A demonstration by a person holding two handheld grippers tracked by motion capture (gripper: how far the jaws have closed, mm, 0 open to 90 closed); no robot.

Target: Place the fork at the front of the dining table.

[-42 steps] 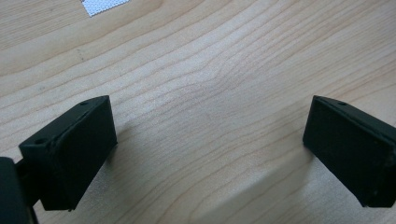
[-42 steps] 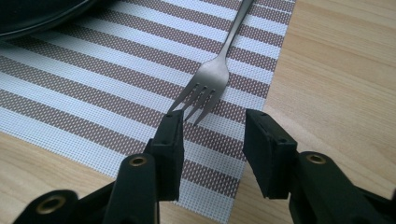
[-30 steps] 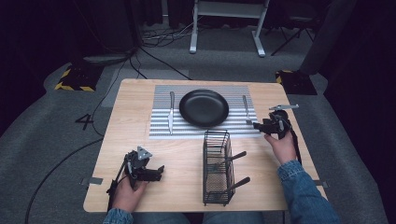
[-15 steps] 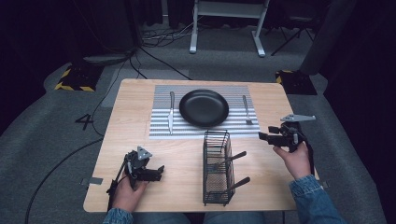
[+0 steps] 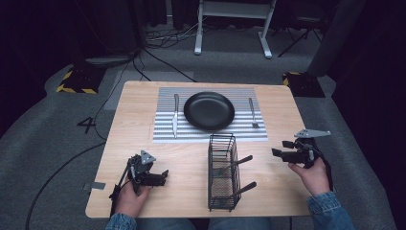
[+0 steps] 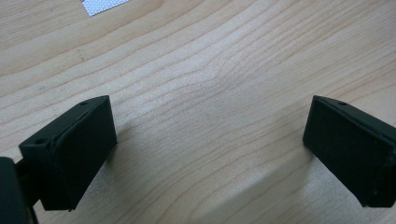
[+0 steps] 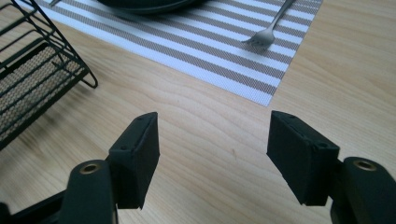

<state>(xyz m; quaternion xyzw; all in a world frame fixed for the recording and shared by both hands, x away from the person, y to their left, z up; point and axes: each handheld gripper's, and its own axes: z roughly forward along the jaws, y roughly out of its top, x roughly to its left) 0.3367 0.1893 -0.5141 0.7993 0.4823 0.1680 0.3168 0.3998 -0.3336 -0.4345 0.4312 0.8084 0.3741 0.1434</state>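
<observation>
The counter [image 5: 143,124] carries a striped placemat [image 5: 163,134] at its far side. On the placemat, a black plate [image 5: 209,111] sits between a knife [image 5: 175,115] and a fork [image 5: 252,112].

Nearer you stands the wire basket [image 5: 221,136], tall and narrow. It looks light for its height, so a sideways tug would likely tip or drag it. Two utensils remain in it, with the upper handle [image 5: 239,162] and the lower handle [image 5: 244,188] both poking out through the wires toward your right hand. They are probably stiff metal with dark handles, light enough to lift easily, though a smooth shank may be slippery. I would pinch a handle across its flat faces, just outside the wires, and draw it out along its own line so the head does not snag the mesh. What kind of head each one has cannot be made out.

Your right gripper [image 5: 280,148] hovers over bare wood, between the basket and the counter's right edge. Its jaws have just been opening and stand wide apart with nothing between them, as the right gripper view [image 7: 212,149] confirms.

Your left gripper [image 5: 163,176] rests low near the front left of the counter. Its jaws are also spread wide over plain wood [image 6: 210,149] and hold nothing. If the basket shifts, it could be used to steady the basket's left wall.
</observation>
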